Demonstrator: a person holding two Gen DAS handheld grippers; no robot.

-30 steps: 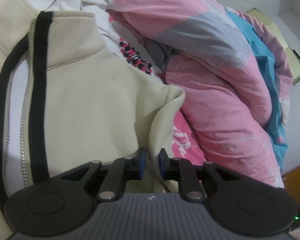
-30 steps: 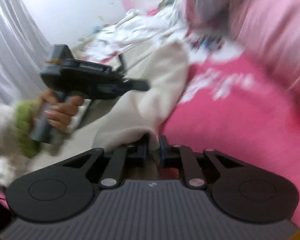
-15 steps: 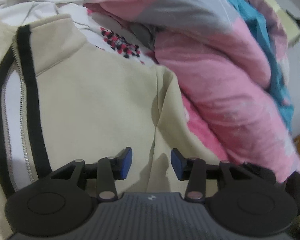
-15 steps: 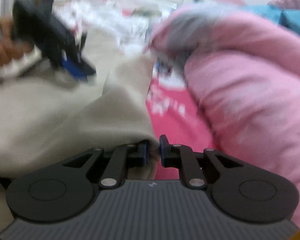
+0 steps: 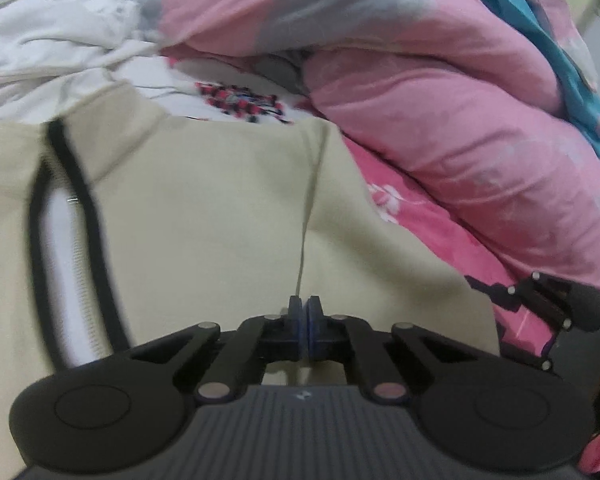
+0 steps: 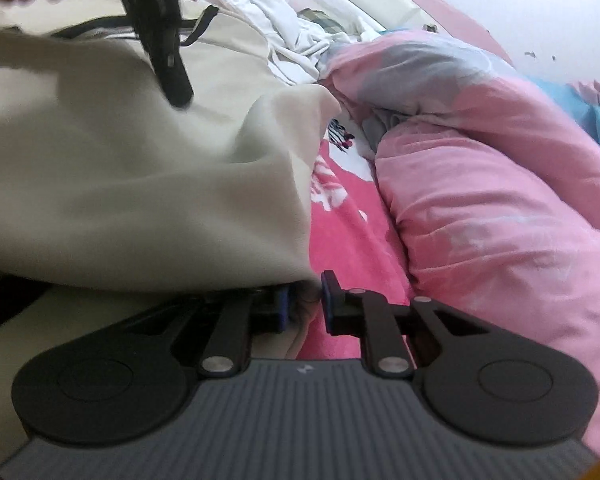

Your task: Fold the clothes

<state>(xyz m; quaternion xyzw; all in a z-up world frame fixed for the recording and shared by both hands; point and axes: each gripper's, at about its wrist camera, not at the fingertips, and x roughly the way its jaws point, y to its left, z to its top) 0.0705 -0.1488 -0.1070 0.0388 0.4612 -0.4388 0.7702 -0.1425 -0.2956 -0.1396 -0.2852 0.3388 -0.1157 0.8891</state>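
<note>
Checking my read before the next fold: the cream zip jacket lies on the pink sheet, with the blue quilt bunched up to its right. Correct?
Not quite. The quilt bunched up to the right of the cream zip jacket is mostly pink, with grey and teal patches, as the left wrist view shows. The jacket does lie on the pink sheet.

The left gripper [image 5: 304, 312] now has its blue pads pressed together with nothing between them; 1 second ago they pinched a fold of the cream jacket [image 5: 220, 208], then sprang wide apart. That fold now lies flat, its seam running straight up the fabric. The right gripper [image 6: 306, 304], earlier pinched tight on the jacket's edge, is opening, with the cloth still between its pads. It has dropped low, and the jacket drapes over its left finger. The right gripper now shows in the left view.
</note>
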